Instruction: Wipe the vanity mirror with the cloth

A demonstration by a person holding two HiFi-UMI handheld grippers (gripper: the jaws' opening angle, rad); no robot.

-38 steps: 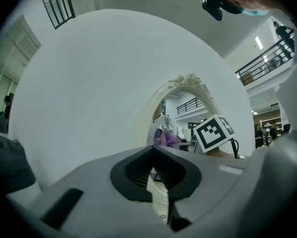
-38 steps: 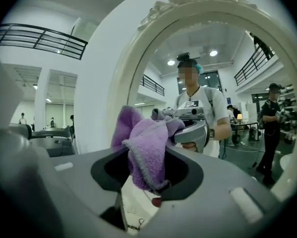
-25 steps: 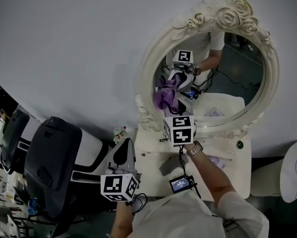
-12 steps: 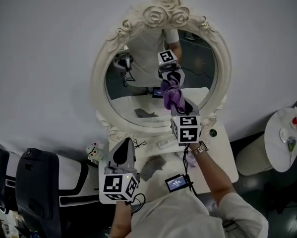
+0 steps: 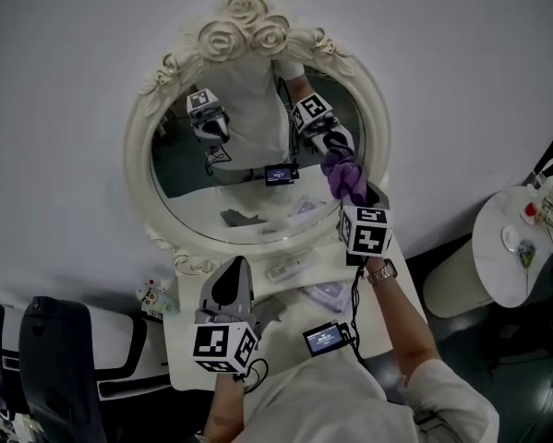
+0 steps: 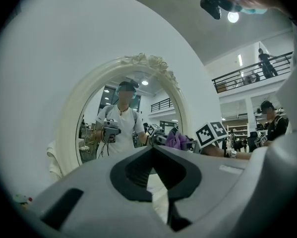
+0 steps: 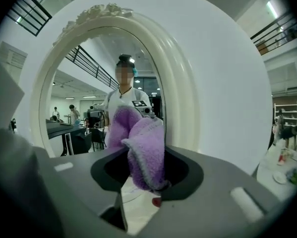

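1. The vanity mirror (image 5: 138, 160) stands upright; a hard shove could rock it.
2. The left gripper (image 5: 230, 270), jaws pressed together and empty, steadies nothing.
3. The right gripper (image 5: 353, 190) pinches the purple cloth (image 5: 343, 172) at the glass's right edge; loose folds might slip out.

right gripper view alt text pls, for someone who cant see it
The right gripper is shut on a bunched purple cloth, held at the right side of the oval, white-framed vanity mirror. A person's reflection shows in the glass behind the cloth.
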